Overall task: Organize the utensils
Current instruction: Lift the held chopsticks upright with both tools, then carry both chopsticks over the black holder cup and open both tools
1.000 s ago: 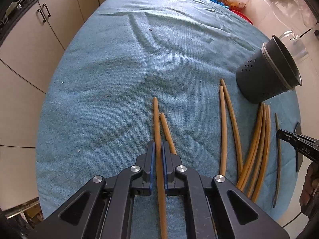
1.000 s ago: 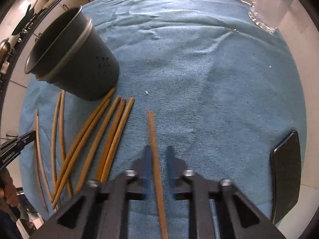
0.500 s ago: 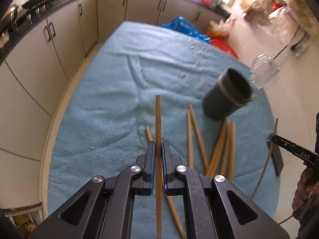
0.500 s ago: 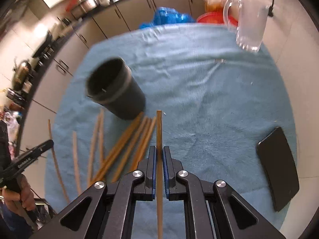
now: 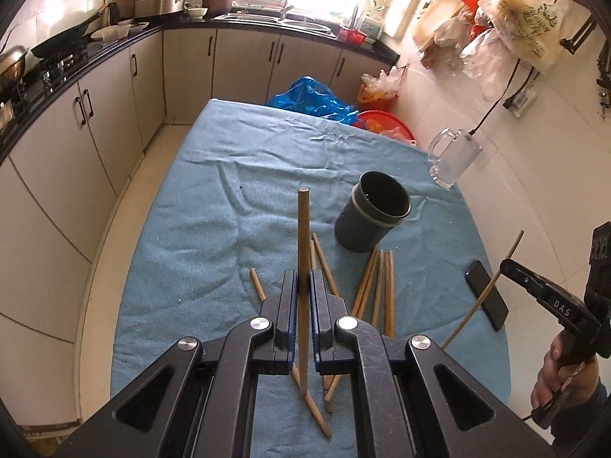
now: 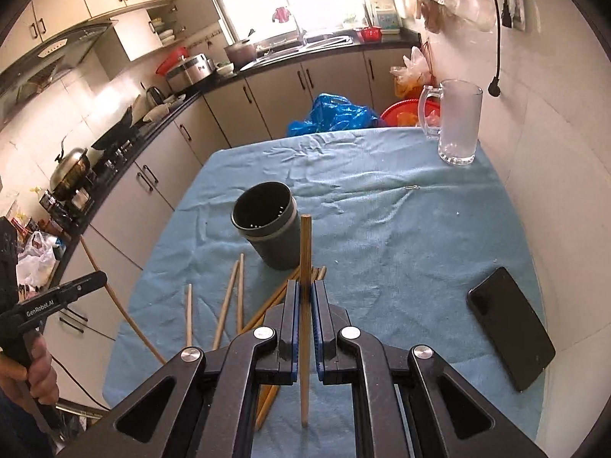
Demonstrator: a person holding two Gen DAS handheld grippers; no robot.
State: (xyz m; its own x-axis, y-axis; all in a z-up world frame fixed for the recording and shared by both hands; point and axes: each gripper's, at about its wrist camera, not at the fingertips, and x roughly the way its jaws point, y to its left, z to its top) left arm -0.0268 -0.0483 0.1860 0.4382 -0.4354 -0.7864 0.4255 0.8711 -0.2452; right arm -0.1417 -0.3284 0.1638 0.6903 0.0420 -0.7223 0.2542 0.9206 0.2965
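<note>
Currently, each hand-held gripper, left (image 5: 303,290) and right (image 6: 304,297), is clamping one chopstick (image 5: 303,252), raised on the near side of the holder (image 5: 372,215). Next, each tip is needing alignment over the holder's mouth. Compared with one second earlier, both sticks are now lifted off the table (image 5: 198,229).

holder (image 6: 267,229) mid-cloth (image 6: 401,229); loose chopsticks (image 6: 229,297) before it; mug (image 6: 458,122) far right; phone (image 6: 509,322) near right.

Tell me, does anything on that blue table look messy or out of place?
Yes. Loose chopsticks lie scattered and crossed on the cloth beside the dark holder, which looks empty. A black phone also sits near the table edge, unrelated to utensils.
</note>
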